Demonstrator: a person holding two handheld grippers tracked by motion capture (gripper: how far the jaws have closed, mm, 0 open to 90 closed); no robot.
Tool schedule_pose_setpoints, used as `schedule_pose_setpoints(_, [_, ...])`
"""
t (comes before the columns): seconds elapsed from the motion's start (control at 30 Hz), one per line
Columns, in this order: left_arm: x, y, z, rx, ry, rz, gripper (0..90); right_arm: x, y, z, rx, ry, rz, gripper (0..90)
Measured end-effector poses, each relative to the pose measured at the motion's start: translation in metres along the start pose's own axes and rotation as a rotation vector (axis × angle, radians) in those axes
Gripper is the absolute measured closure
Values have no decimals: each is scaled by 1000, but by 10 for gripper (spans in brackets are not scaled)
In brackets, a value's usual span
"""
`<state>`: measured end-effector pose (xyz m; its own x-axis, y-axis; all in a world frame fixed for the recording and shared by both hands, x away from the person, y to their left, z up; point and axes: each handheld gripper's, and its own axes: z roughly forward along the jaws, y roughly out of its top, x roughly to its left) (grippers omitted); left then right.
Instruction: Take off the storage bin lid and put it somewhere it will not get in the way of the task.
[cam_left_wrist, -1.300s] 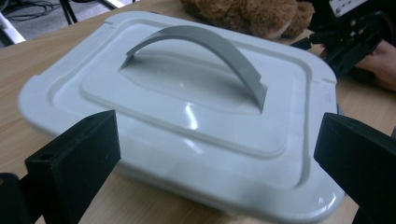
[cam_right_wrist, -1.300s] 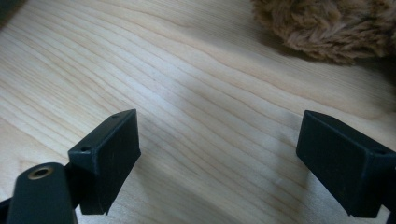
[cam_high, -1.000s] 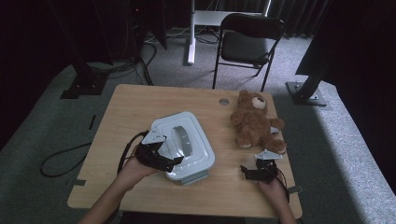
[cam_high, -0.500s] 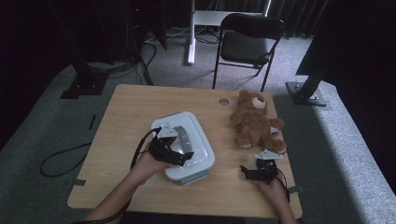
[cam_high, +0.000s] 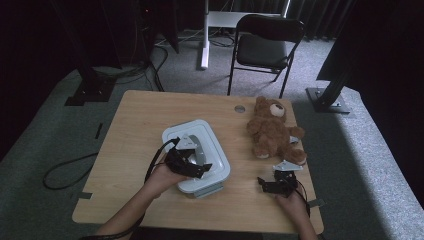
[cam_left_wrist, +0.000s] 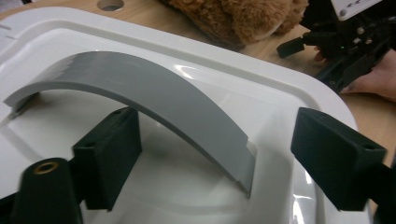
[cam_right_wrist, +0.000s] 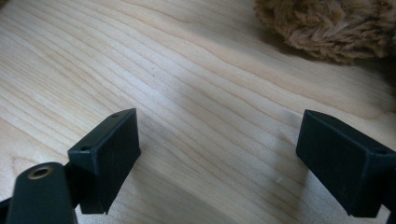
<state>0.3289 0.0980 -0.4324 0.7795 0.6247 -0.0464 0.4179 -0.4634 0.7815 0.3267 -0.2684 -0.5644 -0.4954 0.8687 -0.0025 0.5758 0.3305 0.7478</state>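
**White lidded box with grey handle, left claw straddling the arch**

White plastic box (cam_high: 197, 156), rounded-rectangular, lying on the wooden worktop (cam_high: 135, 125) about midway between left and right edges, nearer the front edge than the back. Long axis running from the back-left toward the front-right corner, slightly skewed to the worktop's edges. Grey arched handle (cam_left_wrist: 154, 100) standing up from the recessed lid, bowed along that same long axis, one foot seated in the recess at each end.

Left claw (cam_left_wrist: 229, 149) hovering over the lid, jaws set either side of the handle's nearer end, just been closing, with clear gaps to both pads; nothing gripped yet. Same left claw (cam_high: 186, 161) seen from above over the box's front half.

Right claw (cam_right_wrist: 224, 154) spread wide above bare wood near the front-right corner, empty. Also seen from above (cam_high: 278, 184), well apart from the box.

Brown teddy bear (cam_high: 272, 131) lying near the right edge, head toward the back edge. White tag on the right claw in the left gripper view, print too small to read. No readable writing on the box.
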Motion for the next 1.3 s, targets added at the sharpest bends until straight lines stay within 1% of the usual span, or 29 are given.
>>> schedule_pose_setpoints(0.07, [1,-1,-1,-8,0,-5,252,0,0,0,0,0,0,125])
schedule_pose_setpoints(0.1, [1,-1,-1,-16,4,-7,265,0,0,0,0,0,0,124])
schedule_pose_setpoints(0.13, [2,-1,-1,-20,5,-7,326,0,0,0,0,0,-1,125])
schedule_pose_setpoints(0.17, [3,-2,-1,-27,-4,-22,349,0,0,0,0,0,-1,125])
schedule_pose_setpoints(0.2, [4,-2,-1,-32,0,-28,359,0,0,0,0,0,-1,125])
schedule_pose_setpoints(0.23, [4,-2,-1,-39,-3,-26,401,0,0,0,0,0,0,125])
schedule_pose_setpoints(0.27, [5,-3,-1,-44,-7,-32,447,0,0,0,0,0,0,125])
schedule_pose_setpoints(0.3, [4,-4,-1,-49,0,-25,468,0,0,0,0,0,0,125])
schedule_pose_setpoints(0.33, [4,-4,-1,-49,0,-25,528,0,0,0,0,0,0,125])
schedule_pose_setpoints(0.37, [1,-4,-1,-45,4,4,528,0,0,0,0,0,0,125])
schedule_pose_setpoints(0.4, [0,-4,-1,-48,13,6,558,0,0,0,0,0,-1,125])
schedule_pose_setpoints(0.63, [-2,-5,-2,-52,16,-22,589,0,0,0,-1,-1,-2,125])
schedule_pose_setpoints(0.7, [-2,-6,-2,-60,16,-29,597,0,0,0,-1,-1,-1,126])
schedule_pose_setpoints(0.9, [-5,-4,-9,-92,13,-18,633,0,0,0,-1,-1,1,129])
schedule_pose_setpoints(0.97, [-5,-3,-13,-106,-7,-26,654,0,0,0,-1,-2,1,129])
schedule_pose_setpoints(1.07, [-5,-2,-19,-142,-55,-55,707,0,0,0,-2,-2,1,129])
schedule_pose_setpoints(1.2, [-5,-2,-29,-182,-96,-79,751,0,0,0,-2,-2,1,129])
schedule_pose_setpoints(1.27, [-7,-1,-36,-201,-119,-77,776,0,0,0,-2,-1,1,129])
schedule_pose_setpoints(1.3, [-9,0,-38,-206,-117,-68,787,0,0,0,-2,-2,1,130])
